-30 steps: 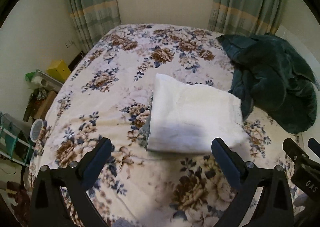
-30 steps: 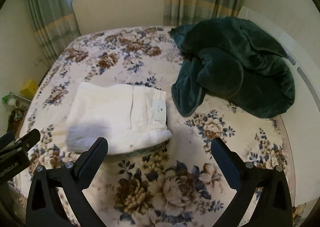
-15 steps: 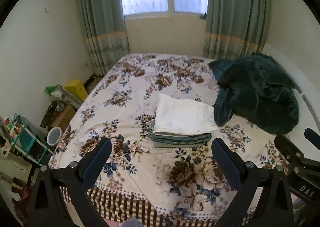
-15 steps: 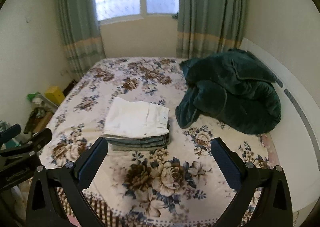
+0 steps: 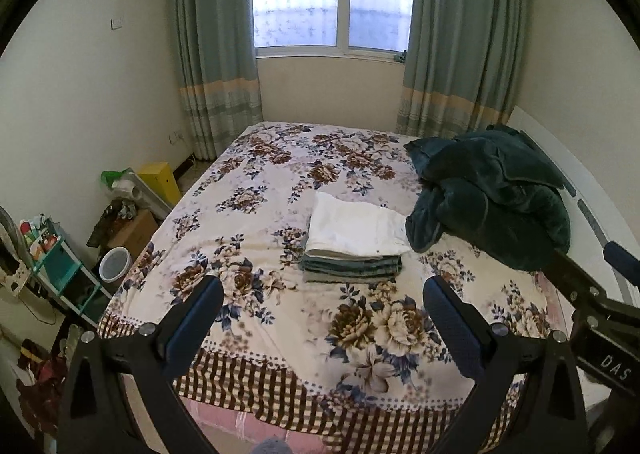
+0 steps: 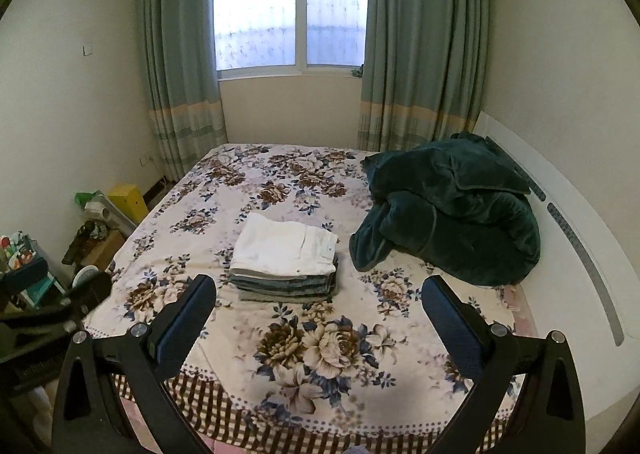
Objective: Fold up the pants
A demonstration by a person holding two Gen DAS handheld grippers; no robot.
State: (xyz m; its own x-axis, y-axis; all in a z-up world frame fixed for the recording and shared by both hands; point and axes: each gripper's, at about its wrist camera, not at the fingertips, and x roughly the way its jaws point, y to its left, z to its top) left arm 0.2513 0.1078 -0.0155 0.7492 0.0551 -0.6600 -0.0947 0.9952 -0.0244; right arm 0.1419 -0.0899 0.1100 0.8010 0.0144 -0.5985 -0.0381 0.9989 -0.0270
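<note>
Folded white pants (image 5: 354, 228) (image 6: 286, 248) lie on top of a neat stack of folded grey-green pants (image 5: 352, 268) (image 6: 286, 286) in the middle of the floral bed (image 5: 260, 194) (image 6: 224, 214). My left gripper (image 5: 323, 302) is open and empty, held back over the bed's near edge, well short of the stack. Open and empty too, my right gripper (image 6: 319, 300) hangs at the same distance. The right gripper's body (image 5: 592, 302) shows at the right edge of the left wrist view.
A dark green blanket (image 5: 492, 194) (image 6: 448, 214) is heaped at the right, touching the stack's corner. A white headboard (image 6: 568, 222) runs along the right side. Boxes, a yellow case (image 5: 160, 180), a teal shelf (image 5: 60, 266) and a bin (image 5: 115, 263) crowd the floor at left.
Both grippers have pulled back and up from right over the white pants to beyond the bed's near edge; the whole stack and room came into view. The pants have not moved.
</note>
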